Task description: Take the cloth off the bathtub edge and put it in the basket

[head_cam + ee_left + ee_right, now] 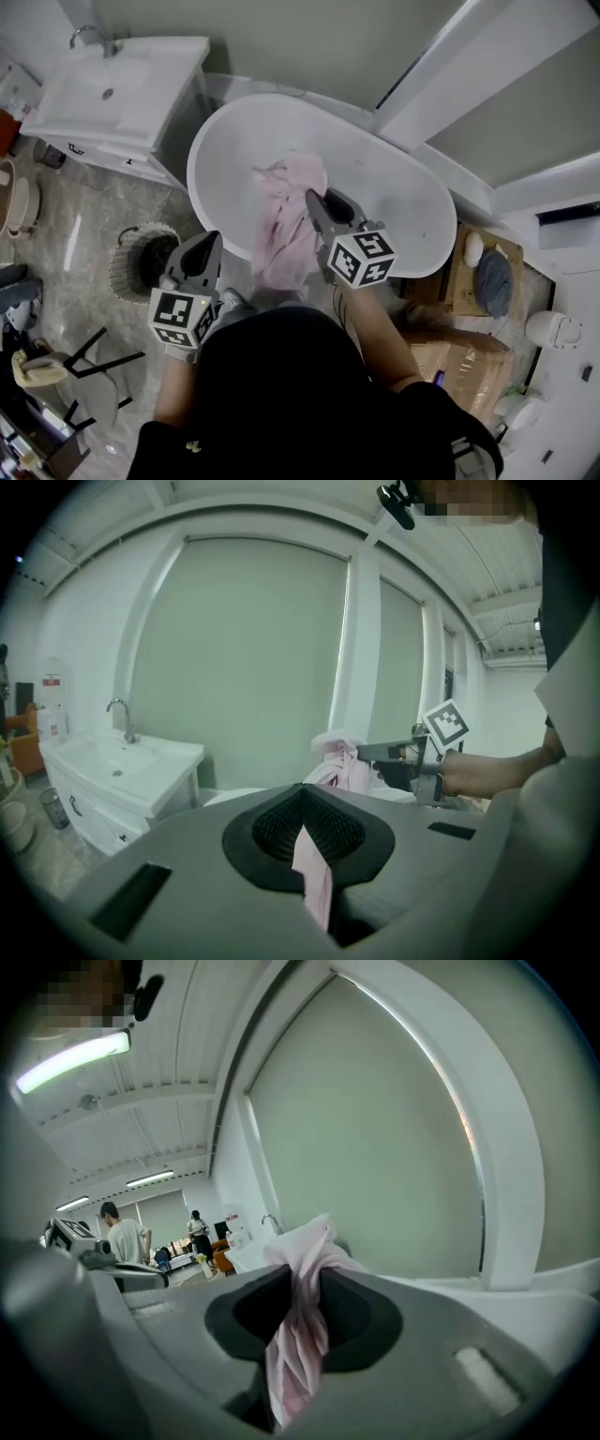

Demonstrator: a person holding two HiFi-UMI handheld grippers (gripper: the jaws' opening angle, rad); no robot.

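Slip risk: left gripper [208, 244] nips only a thin cloth [281, 234] edge, right gripper [312, 199] clamps a bunch; we may drop it.

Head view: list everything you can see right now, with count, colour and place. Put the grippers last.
cloth: one, pink, lifted over the bathtub, hanging between both grippers
bathtub: one, white, oval, centre
basket: one, pale rim, dark inside, on the floor left of the bathtub
sink: one, white, top left
cardboard boxes: brown, right of the bathtub, count unclear
chair: one, dark frame, lower left
left gripper: grey, shut on a cloth corner
right gripper: grey, shut on the cloth
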